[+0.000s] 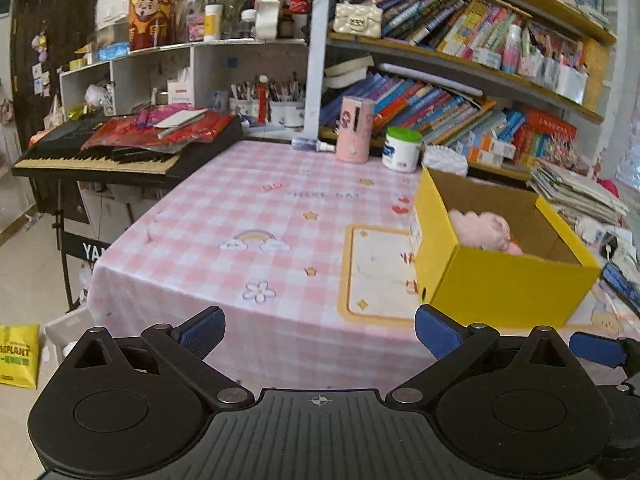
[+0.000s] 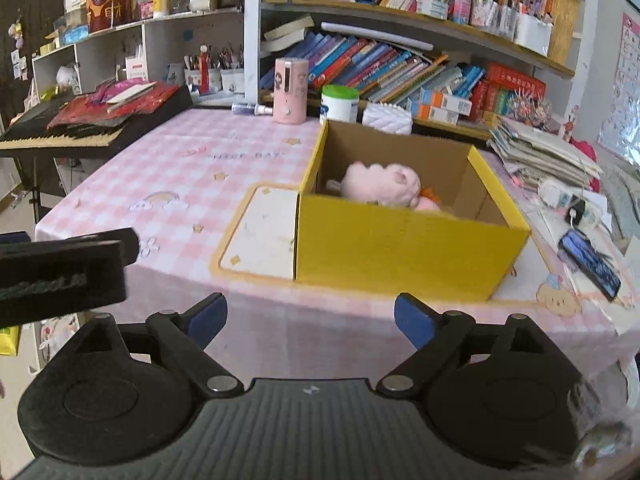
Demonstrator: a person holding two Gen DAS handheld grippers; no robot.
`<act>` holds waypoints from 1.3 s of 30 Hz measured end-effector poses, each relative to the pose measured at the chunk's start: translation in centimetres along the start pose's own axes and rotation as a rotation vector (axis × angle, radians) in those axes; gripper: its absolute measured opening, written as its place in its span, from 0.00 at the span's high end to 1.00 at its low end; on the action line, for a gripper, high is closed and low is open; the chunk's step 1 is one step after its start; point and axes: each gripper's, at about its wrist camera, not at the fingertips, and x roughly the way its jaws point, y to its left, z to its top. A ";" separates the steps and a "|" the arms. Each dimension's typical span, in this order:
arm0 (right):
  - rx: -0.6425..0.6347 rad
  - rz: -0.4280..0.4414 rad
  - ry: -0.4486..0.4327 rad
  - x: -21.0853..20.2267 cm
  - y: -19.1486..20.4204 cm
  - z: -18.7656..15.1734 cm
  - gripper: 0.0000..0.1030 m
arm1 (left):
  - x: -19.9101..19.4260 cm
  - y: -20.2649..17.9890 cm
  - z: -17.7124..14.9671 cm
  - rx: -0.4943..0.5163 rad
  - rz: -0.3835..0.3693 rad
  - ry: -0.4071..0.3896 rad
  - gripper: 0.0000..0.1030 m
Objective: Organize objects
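Note:
A yellow cardboard box point(image 1: 496, 280) point(image 2: 404, 248) stands open on the pink checked tablecloth point(image 1: 248, 216) point(image 2: 176, 172). Inside it lies a pink plush toy point(image 1: 482, 229) point(image 2: 382, 185), with something orange beside it. My left gripper point(image 1: 320, 330) hangs at the table's near edge, left of the box, its blue-padded fingers spread wide with nothing between them. My right gripper point(image 2: 311, 320) is in front of the box's near wall, open and holding nothing. In the right wrist view the left gripper's black body point(image 2: 64, 276) shows at the left edge.
A pink cylinder point(image 2: 291, 90), a green-lidded white tub point(image 2: 339, 104) and a small bottle point(image 2: 250, 109) stand at the table's back. A keyboard point(image 1: 120, 152) piled with red packets is at left. Stacked papers point(image 2: 540, 152) and a phone point(image 2: 590, 262) lie right of the box. Bookshelves rise behind.

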 end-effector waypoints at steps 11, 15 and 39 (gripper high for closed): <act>0.036 -0.019 -0.044 -1.6 0.2 -0.2 0.00 | -0.6 -2.4 0.2 0.087 -0.035 -0.005 0.00; 0.056 -0.022 -0.021 -1.5 0.0 -0.6 0.00 | -0.9 -2.9 -0.2 0.116 -0.031 -0.002 0.00; 0.038 -0.006 0.060 -1.3 0.9 -2.3 0.00 | -1.0 -2.4 -1.7 0.102 -0.002 0.065 0.00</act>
